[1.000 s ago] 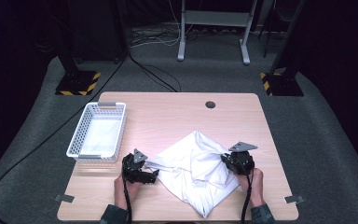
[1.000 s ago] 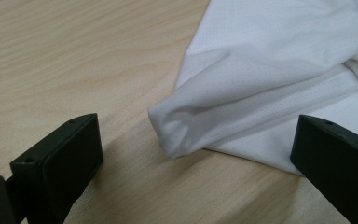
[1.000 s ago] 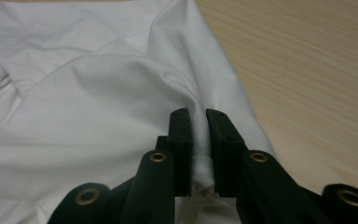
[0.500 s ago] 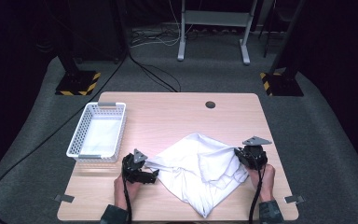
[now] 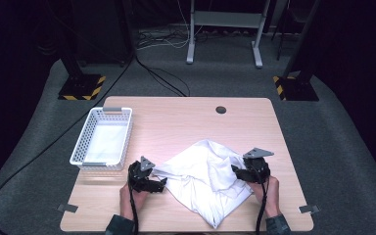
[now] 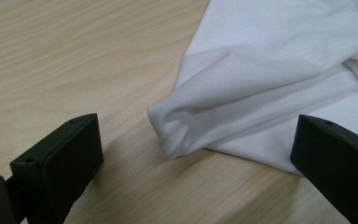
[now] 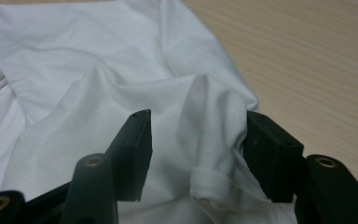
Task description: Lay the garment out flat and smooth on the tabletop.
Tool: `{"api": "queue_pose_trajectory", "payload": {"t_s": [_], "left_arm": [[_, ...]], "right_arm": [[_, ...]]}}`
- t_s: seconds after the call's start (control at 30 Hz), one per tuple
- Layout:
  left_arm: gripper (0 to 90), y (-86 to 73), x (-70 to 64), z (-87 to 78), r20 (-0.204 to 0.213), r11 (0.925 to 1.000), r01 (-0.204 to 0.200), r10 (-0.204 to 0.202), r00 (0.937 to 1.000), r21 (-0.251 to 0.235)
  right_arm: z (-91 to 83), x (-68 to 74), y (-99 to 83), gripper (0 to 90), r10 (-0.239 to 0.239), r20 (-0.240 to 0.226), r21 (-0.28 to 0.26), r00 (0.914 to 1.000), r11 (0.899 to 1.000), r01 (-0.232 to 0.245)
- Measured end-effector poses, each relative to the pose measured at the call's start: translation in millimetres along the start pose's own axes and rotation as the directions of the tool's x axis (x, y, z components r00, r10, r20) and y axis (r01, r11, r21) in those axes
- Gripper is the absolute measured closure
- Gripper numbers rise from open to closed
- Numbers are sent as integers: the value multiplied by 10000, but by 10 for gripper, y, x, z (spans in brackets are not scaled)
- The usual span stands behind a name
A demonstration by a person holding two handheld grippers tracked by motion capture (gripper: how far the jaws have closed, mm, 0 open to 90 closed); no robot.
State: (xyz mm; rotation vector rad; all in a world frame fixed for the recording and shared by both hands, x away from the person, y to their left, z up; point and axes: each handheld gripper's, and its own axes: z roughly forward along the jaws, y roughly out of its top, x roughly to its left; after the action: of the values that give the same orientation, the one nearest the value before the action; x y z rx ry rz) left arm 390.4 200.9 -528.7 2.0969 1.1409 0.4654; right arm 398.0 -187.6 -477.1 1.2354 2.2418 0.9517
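A crumpled white cloth (image 5: 203, 176) lies on the front half of the wooden table (image 5: 176, 122). My left gripper (image 5: 159, 185) rests at the cloth's left corner. In the left gripper view that gripper (image 6: 196, 140) is open wide, and the folded corner of the cloth (image 6: 270, 70) lies between the jaws, touching neither. My right gripper (image 5: 237, 171) sits at the cloth's right edge. In the right gripper view it (image 7: 200, 130) is open, with a raised fold of cloth (image 7: 209, 116) between the jaws and leaning on the right one.
A white mesh basket (image 5: 81, 147) stands on the table's left side, just behind the left gripper. A small round hole (image 5: 221, 109) sits near the far edge. Tape marks (image 5: 307, 209) lie at the front corners. Dark floor surrounds the table.
My right gripper swung out to the right along the cloth's edge, then came back left to about where it began. The left gripper has stayed put.
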Motion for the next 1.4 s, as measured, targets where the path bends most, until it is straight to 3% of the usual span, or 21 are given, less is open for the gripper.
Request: {"api": "queue_pose_trajectory", "payload": {"t_s": [0.13, 0.27, 0.5, 0.7, 1.0, 1.4], "left_arm": [[19, 0, 0, -1, 0, 10000, -2, 2, 10000, 4], [19, 0, 0, 0, 1, 10000, 1, -1, 10000, 1], [19, -3, 0, -4, 2, 10000, 5, -5, 10000, -2], [17, -23, 10, -45, 533, 9989, 51, -27, 9986, -457], [13, -2, -33, -3, 374, 9994, -331, 330, 9988, 18], [13, -1, -34, -1, 349, 9994, -350, 350, 9988, 16]], "right_arm": [[131, 91, -44, 412, -108, -271, 390, 9996, 9992, 119], [216, 145, -79, 412, -183, -240, 674, 9995, 9975, 199], [218, 127, -100, 569, -294, -228, 709, 9993, 9970, 309], [229, 199, -131, 674, -323, -332, 520, 9989, 9981, 340], [205, 389, -155, 788, -610, -485, 198, 9970, 9979, 620], [71, 198, -48, 804, -402, -161, -148, 9991, 9991, 399]]}}
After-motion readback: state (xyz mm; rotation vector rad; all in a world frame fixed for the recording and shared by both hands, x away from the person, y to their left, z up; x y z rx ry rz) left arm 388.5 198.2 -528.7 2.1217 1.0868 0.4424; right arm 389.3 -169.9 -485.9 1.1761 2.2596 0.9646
